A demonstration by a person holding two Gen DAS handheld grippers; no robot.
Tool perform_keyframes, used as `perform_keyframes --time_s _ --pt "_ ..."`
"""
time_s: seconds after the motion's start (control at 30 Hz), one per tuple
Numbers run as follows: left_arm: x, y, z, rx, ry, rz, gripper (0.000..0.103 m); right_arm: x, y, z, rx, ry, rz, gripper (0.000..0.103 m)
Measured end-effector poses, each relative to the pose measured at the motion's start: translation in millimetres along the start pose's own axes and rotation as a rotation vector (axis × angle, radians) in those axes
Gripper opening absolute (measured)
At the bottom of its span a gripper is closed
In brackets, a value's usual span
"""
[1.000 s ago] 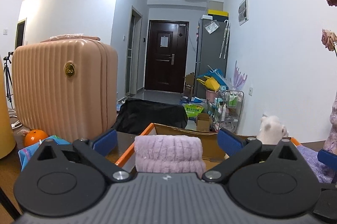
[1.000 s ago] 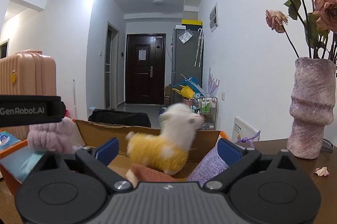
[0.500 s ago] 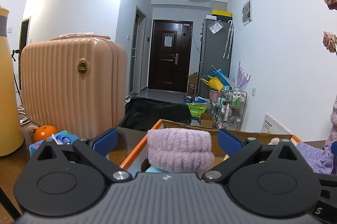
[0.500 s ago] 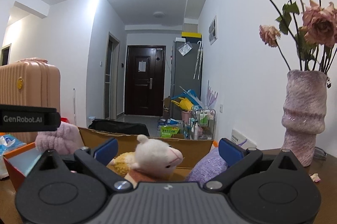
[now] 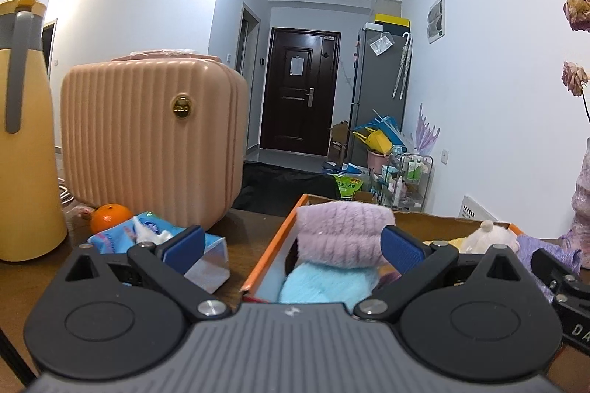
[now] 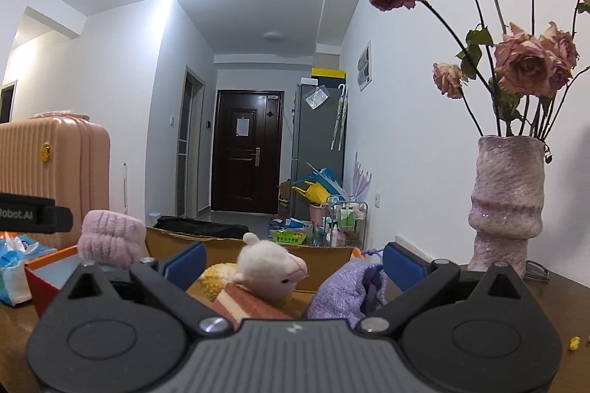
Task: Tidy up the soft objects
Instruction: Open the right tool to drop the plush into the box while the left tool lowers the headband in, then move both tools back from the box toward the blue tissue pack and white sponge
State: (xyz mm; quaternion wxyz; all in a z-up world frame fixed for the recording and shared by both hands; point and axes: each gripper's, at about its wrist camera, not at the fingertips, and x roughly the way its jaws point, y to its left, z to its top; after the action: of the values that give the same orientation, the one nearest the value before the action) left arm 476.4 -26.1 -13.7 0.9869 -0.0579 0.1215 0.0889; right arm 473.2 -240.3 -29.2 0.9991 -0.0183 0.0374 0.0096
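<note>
The plush lamb (image 6: 271, 264) lies in the cardboard box (image 6: 258, 247) on my table (image 6: 553, 297), just ahead of my right tongs (image 6: 291, 264), whose blue pads stand wide apart around nothing, with a purple knit pouch (image 6: 346, 289) beside it. My left tongs (image 5: 291, 247) also gape empty, and between their tips, a little beyond them, I see the pink fuzzy roll (image 5: 343, 230) resting on a light-blue fuzzy piece (image 5: 328, 282) at the box's orange-edged left end.
</note>
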Motion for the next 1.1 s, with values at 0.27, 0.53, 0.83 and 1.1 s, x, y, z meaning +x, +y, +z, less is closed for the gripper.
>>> perform_keyframes --time_s 0.27,0.53,0.83,1.1 --pt "-21 19 -5 0.005 0.015 0.017 0.103 -23 0 -1 0.003 -0.002 0.007 0.102" --pt "-45 37 -10 0.007 0.034 0.031 0.103 -46 2 -1 0.008 0.002 0.017 0.102" --pt "-71 53 -20 0.017 0.071 0.032 0.103 -76 7 -4 0.006 0.012 0.042 0.102" --pt "-92 62 -27 0.038 0.103 0.016 0.103 -96 13 -7 -0.003 0.035 0.071 0.103"
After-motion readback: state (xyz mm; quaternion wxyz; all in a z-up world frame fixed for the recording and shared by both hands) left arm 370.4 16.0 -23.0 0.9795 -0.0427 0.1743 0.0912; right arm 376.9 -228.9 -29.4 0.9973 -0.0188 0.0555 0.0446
